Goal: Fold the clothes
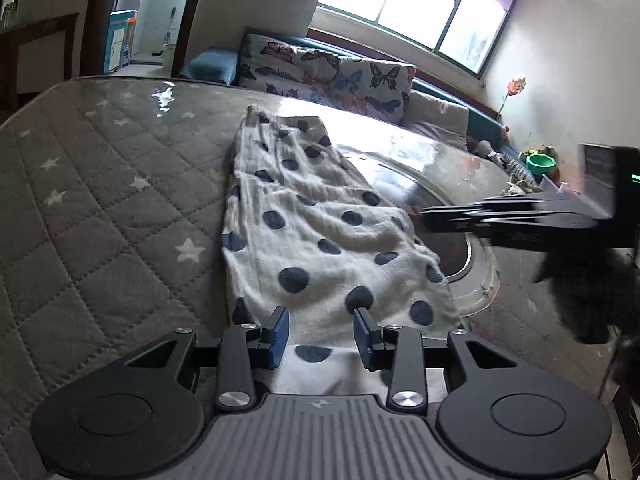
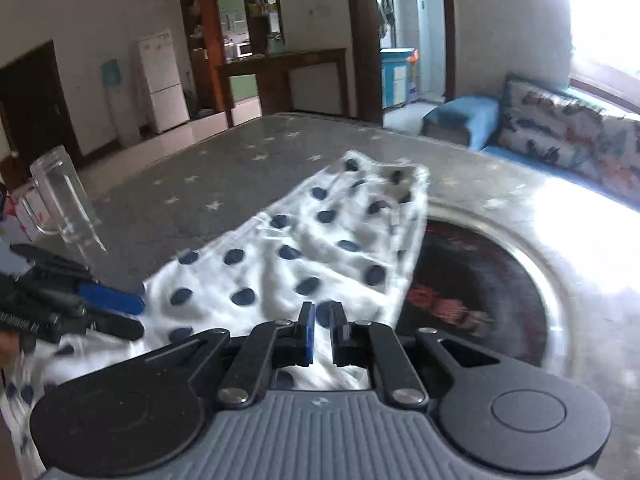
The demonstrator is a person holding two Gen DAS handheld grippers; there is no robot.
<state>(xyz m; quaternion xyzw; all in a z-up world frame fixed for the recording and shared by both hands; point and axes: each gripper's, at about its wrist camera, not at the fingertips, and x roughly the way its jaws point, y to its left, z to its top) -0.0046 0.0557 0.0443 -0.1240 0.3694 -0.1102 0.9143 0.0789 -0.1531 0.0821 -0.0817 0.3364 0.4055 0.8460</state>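
The left tongs (image 1: 321, 338) stand apart over the near end of a white cloth with dark blue dots (image 1: 320, 236). Their blue pads (image 1: 279, 336) sit on either side of a strip of the fabric, but no pad visibly presses on it, so I judge nothing is gripped there. The right tongs (image 2: 321, 334) are nearly together, with only a narrow slot between the pads. The cloth's near edge runs under and into that slot, and the fabric seems to rise toward it; whether the pads actually pinch it the view does not settle, though it looks likely.

From both tongs the cloth runs straight ahead and away. Its long axis lies roughly along the line the left tongs point, from the near hem beneath them to the far end (image 1: 280, 122) by the butterfly cushions (image 1: 328, 74). In the left wrist view the right tongs (image 1: 500, 220) reach in from the right, at the cloth's right edge about midway along it. In the right wrist view the left tongs (image 2: 108, 312) lie to the left, just beside the near corner.

So the left hand is nearer the near hem and the right hand nearer the long side edge. The coming fold likely turns on that: the near end must be carried along the long axis toward the far end.

The cloth lies on a grey quilted bench cover with white stars (image 1: 100, 184); its right edge overlaps a round metal ring set in the bench (image 2: 556, 288). A glass mug (image 2: 60, 196) stands well apart to the left.
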